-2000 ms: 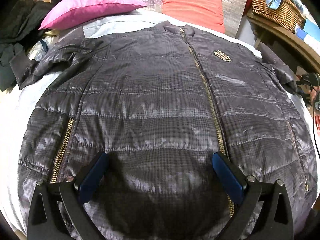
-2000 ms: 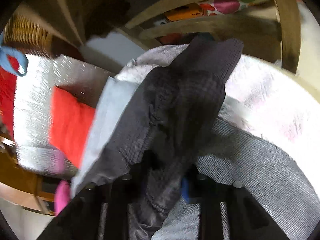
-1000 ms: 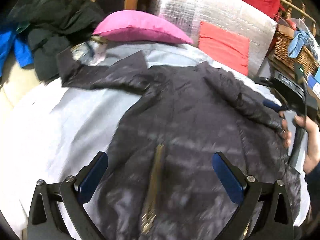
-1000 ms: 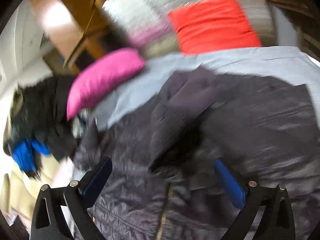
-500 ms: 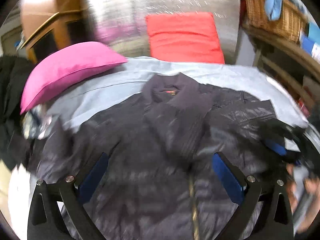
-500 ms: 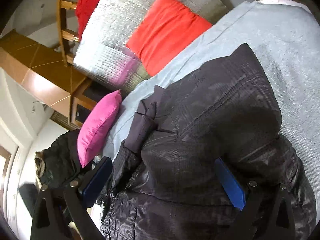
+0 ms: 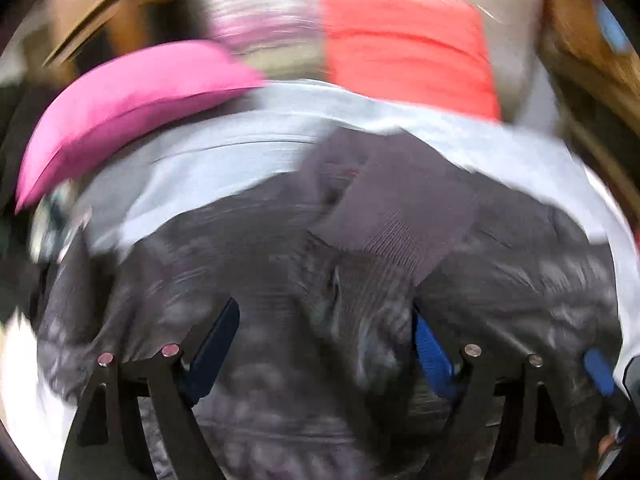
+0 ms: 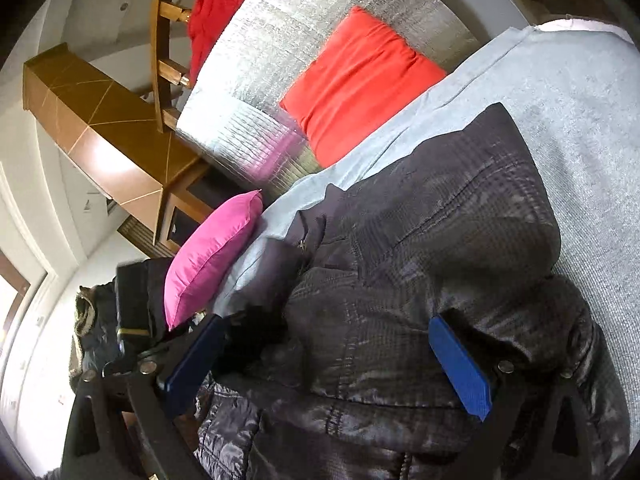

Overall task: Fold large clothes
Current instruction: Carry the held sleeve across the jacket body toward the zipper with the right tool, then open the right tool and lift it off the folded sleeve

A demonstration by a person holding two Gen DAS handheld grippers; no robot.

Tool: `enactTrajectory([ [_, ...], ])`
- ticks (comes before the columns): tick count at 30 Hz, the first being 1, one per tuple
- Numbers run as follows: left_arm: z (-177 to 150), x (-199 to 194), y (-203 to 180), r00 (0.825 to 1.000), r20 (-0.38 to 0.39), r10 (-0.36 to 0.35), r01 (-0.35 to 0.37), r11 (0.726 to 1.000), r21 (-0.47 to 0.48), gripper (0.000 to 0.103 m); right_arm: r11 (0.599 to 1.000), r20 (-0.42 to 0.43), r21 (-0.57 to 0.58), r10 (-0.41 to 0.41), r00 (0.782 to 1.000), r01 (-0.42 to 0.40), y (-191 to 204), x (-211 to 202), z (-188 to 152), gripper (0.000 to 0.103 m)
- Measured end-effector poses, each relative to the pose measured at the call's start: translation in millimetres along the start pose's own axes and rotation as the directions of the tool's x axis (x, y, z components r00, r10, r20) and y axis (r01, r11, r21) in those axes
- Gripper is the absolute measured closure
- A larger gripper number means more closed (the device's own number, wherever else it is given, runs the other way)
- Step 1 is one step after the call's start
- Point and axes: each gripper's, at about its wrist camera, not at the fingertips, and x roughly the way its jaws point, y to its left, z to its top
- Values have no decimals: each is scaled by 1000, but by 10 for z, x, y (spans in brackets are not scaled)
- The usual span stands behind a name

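Observation:
A dark grey quilted jacket (image 7: 260, 288) lies on a light grey bed sheet (image 7: 208, 160), with one sleeve and its ribbed cuff (image 7: 396, 216) folded across the chest. My left gripper (image 7: 324, 344) is open, its blue pads on either side of the folded sleeve, just above the jacket. The view is blurred. In the right wrist view the jacket (image 8: 432, 272) fills the middle. My right gripper (image 8: 320, 364) is open over its shoulder area and holds nothing.
A pink pillow (image 7: 128, 100) and a red cushion (image 7: 404, 52) lie at the head of the bed against a silver quilted backrest (image 8: 312, 48). Dark clothes (image 8: 104, 320) are piled beside the bed. A wooden cabinet (image 8: 104, 128) stands behind.
The right gripper let go of the sleeve, which now lies folded across the jacket's front. The left gripper has moved closer to the folded sleeve and narrowed a little. Both cameras swung.

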Motion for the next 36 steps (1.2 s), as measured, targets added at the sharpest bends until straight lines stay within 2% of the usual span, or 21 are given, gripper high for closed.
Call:
enactTrajectory([
  [3, -108, -39, 347, 1000, 17, 4, -2, 992, -122, 17, 1000, 2, -7, -5, 1000, 5, 8, 7, -13, 0],
  [4, -157, -20, 438, 1000, 1, 6, -6, 990, -141, 17, 1000, 3, -10, -7, 1000, 7, 6, 2, -19, 0],
  [6, -218, 2, 510, 999, -20, 30, -33, 991, -129, 17, 1000, 4, -16, -10, 1000, 10, 9, 0, -23, 0],
  [11, -345, -9, 567, 998, -9, 57, -58, 994, -98, 17, 999, 5, -33, -24, 1000, 24, 24, -3, -48, 0],
  [18, -425, -87, 506, 990, 32, 135, -135, 991, -7, 17, 998, 8, -49, -38, 999, 38, 38, 7, -61, 0],
  [36, -424, -109, 461, 988, 42, 149, -150, 989, 7, 17, 998, 10, -51, -40, 999, 41, 46, 5, -63, 0],
])
